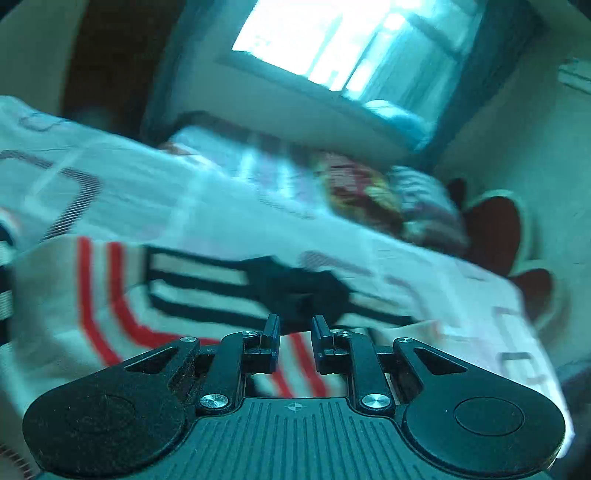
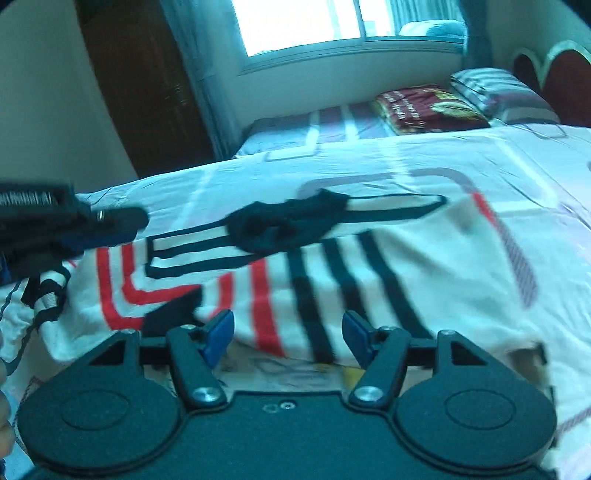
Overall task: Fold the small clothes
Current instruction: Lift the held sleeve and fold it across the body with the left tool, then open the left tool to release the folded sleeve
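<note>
A white garment with red and black stripes [image 2: 332,280] lies spread on the bed, with a dark bunched patch [image 2: 284,225] near its far edge. It also shows in the left wrist view [image 1: 122,295], blurred. My right gripper [image 2: 288,332] is open and empty, just above the garment's near edge. My left gripper [image 1: 294,328] hangs over the garment with its jaws a little apart and nothing between them. The left gripper shows in the right wrist view [image 2: 122,221], at the garment's left side.
The bed sheet [image 2: 406,158] is white with grey and pink lines. A red patterned pillow [image 2: 428,107] and a striped pillow [image 2: 495,88] lie at the far end. A dark headboard [image 2: 565,81] stands at the right, a window [image 2: 306,22] behind.
</note>
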A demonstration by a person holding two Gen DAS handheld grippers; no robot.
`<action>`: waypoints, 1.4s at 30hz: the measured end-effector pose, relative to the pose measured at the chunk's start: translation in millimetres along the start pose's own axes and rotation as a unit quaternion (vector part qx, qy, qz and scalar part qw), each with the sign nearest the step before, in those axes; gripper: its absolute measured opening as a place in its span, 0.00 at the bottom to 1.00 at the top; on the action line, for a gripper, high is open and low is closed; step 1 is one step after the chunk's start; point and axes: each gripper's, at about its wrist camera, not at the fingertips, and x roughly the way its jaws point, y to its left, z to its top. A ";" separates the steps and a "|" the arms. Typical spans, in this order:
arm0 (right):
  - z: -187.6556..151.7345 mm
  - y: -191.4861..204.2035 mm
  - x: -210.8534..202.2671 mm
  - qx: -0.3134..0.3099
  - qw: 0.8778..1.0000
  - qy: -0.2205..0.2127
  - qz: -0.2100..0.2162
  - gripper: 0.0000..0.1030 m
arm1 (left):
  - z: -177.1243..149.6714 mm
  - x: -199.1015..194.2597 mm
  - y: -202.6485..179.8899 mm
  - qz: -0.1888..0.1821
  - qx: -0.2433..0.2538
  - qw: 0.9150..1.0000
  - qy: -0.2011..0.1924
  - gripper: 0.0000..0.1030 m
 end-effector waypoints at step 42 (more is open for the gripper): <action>-10.4 -28.3 -7.5 0.064 0.998 0.000 0.008 0.66 | -19.0 75.6 -40.6 -0.017 0.092 0.993 0.077 0.08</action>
